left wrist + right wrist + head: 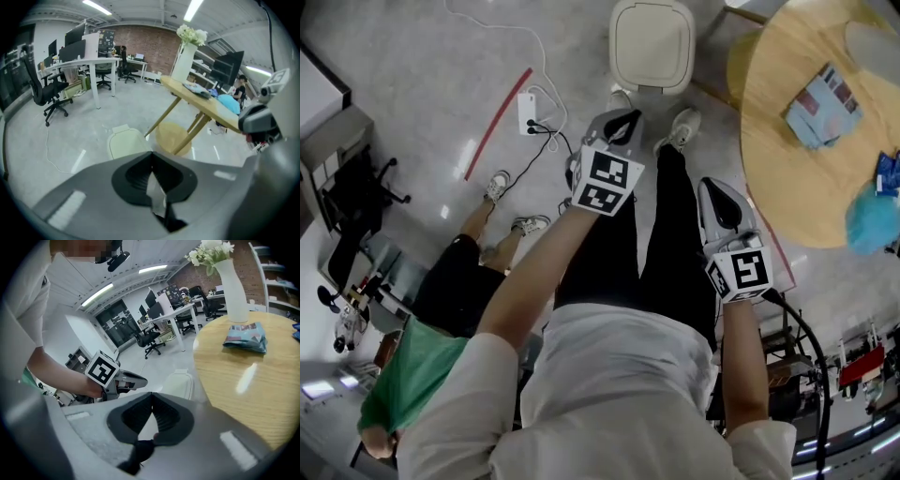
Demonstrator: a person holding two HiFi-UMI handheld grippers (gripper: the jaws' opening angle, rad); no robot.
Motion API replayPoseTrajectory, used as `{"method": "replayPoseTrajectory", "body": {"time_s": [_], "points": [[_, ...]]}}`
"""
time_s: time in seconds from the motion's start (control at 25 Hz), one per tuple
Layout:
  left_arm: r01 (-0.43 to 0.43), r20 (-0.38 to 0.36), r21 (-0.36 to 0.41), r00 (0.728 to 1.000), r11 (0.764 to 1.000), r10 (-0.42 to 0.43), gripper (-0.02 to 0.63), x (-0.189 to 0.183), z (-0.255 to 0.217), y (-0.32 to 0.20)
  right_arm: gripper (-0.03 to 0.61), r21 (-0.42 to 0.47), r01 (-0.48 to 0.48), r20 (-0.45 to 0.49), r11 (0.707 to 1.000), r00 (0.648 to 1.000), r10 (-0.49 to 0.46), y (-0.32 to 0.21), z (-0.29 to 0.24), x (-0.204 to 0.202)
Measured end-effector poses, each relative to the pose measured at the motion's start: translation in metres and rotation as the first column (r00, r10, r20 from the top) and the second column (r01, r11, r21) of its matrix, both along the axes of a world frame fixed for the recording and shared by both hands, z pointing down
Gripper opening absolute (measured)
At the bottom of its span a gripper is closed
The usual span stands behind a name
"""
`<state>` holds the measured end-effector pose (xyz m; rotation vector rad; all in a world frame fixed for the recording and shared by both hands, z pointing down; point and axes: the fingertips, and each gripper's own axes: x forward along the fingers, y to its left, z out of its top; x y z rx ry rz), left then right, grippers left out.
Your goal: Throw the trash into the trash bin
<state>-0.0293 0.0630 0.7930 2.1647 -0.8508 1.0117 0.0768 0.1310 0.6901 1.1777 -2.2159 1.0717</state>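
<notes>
i have both grippers hanging low beside my legs in the middle of the head view, neither near any work yet. the left gripper (pixel 623 117) has its jaws clenched tip to tip with nothing between them, as its own view shows (pixel 151 154). the right gripper (pixel 710 185) is clenched and empty too (pixel 151 394). i read this as a carrying posture: jaws kept together because nothing has been picked up.

the cream plastic trash bin (pixel 652 45) stands on the grey floor at the top centre of the head view, lid down, just beyond my shoes and close to the edge of the round wooden table (pixel 787 178) at the upper right. that placement suits the job, since trash lifted off the table has a short way to go.

the likely trash is the flat blue and pink packet (pixel 823 105) lying on the tabletop, well apart from both grippers. a light blue crumpled thing (pixel 872 220) sits at the table's right edge; i cannot tell what it is.

next i would need to part one pair of jaws and reach up to the packet.
</notes>
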Motion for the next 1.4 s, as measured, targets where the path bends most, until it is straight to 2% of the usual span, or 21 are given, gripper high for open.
{"method": "replayPoseTrajectory", "body": {"time_s": [0.32,0.68,0.88,1.16,1.4], "points": [[-0.046,0.019,-0.021,0.999,0.999,0.046,0.003,0.004,0.066,0.003,0.002,-0.018,-0.017,0.016,1.0,1.0,0.017,0.004,0.055,-0.002],[-0.054,0.033,-0.05,0.998,0.997,0.056,0.003,0.007,0.106,0.007,0.002,-0.027,-0.042,0.011,0.999,0.999,0.043,0.0,0.081,-0.007],[-0.071,0.071,-0.043,0.995,0.997,0.074,0.003,0.011,0.128,0.003,0.002,-0.016,-0.042,0.017,0.999,0.999,0.043,-0.005,0.094,-0.009],[-0.089,0.122,-0.105,0.987,0.991,0.101,0.003,0.013,0.182,0.017,0.002,-0.027,-0.071,0.016,0.997,0.997,0.071,-0.01,0.113,-0.006],[-0.061,0.176,-0.136,0.981,0.989,0.085,0.003,0.009,0.223,0.016,0.002,-0.036,-0.06,0.017,0.998,0.998,0.06,-0.006,0.123,-0.006]]}}
